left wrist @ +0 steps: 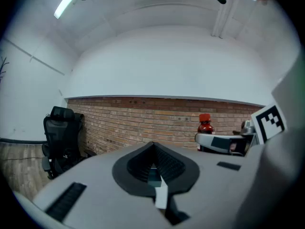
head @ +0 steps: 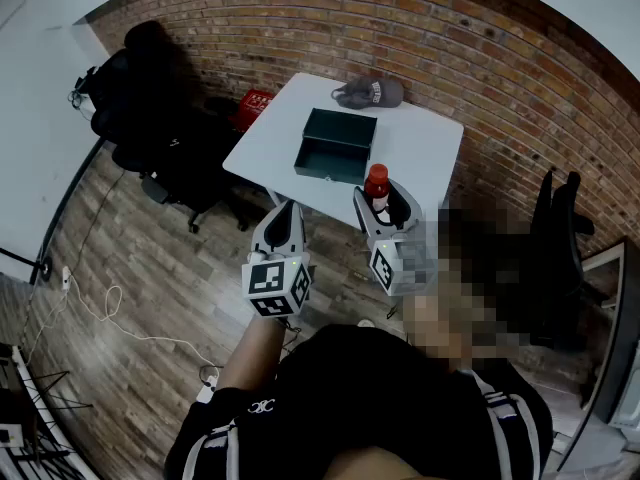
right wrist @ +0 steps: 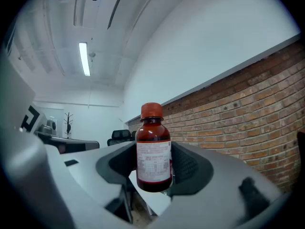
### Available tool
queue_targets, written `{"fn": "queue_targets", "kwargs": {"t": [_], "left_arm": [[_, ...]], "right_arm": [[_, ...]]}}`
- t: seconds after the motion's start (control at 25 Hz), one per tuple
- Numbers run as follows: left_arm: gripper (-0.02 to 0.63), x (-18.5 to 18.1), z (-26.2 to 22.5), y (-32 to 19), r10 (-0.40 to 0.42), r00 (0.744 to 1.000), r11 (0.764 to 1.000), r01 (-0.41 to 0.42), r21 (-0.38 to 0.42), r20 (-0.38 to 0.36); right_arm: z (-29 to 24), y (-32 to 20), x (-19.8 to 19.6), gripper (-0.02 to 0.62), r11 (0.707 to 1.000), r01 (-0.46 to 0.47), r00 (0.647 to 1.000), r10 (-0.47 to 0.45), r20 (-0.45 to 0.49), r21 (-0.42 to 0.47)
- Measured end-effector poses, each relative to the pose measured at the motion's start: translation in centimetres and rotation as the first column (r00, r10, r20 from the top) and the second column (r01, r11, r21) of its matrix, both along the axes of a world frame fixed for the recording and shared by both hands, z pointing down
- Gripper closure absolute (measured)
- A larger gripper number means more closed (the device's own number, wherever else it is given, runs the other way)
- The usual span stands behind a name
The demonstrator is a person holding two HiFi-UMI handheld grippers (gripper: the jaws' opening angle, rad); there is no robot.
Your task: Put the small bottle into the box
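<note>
Far left, a black office chair (head: pixel 150 98) sits by the brick wall. Coming across, the left gripper (head: pixel 291 206) is held out roughly level near the white table (head: pixel 420 133), its jaws closed together with nothing between them. On the table sits the dark green box (head: pixel 336 144), lid open, with a grey cap (head: pixel 370 92) at the far edge. On the right, the right gripper (head: pixel 385 193) is clamped on the small bottle (head: pixel 376 183), which is upright with its red top up, held at the table's near edge, just short of the box.
</note>
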State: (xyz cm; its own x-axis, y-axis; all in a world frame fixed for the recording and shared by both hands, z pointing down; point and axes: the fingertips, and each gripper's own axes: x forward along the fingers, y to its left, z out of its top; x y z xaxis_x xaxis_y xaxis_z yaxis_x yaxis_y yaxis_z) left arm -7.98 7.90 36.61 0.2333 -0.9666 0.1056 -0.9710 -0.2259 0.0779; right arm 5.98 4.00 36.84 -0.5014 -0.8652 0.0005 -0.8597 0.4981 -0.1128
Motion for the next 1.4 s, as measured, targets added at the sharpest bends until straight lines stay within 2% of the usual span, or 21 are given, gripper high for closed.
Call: {"fn": "queue_targets", "kwargs": {"t": [0.36,0.56,0.92,1.16,1.4], "left_arm": [[0.594,0.1,-0.2,-0.2,-0.007,1.000,1.000,0.007,0.005,0.008],[0.594,1.7,0.4,-0.2,0.009,1.000,1.000,-0.009,-0.003,0.026],[0.594,4.3,1.5,-0.7,-0.060,0.998,0.998,0.060,-0.011,0.020],[0.594,5.4,2.3,-1.0,-0.079,0.997,0.996,0.080,-0.035,0.018],[0.594,5.4,2.9,-2.1,-0.078,0.996,0.996,0.080,-0.051,0.034]], "right_arm": [[0.2,-0.2,-0.4,0.364,1.000,0.022,1.000,-0.022,-0.002,-0.016],[0.7,-0.4,0.5,0.364,0.999,0.040,0.999,-0.039,0.011,-0.029],[1.0,-0.8,2.2,0.364,0.988,0.153,0.988,-0.153,0.005,-0.006],[1.1,-1.3,2.9,0.364,0.982,0.189,0.982,-0.189,0.009,-0.011],[1.6,-2.4,3.3,0.364,0.982,0.185,0.982,-0.185,0.025,-0.021]]}}
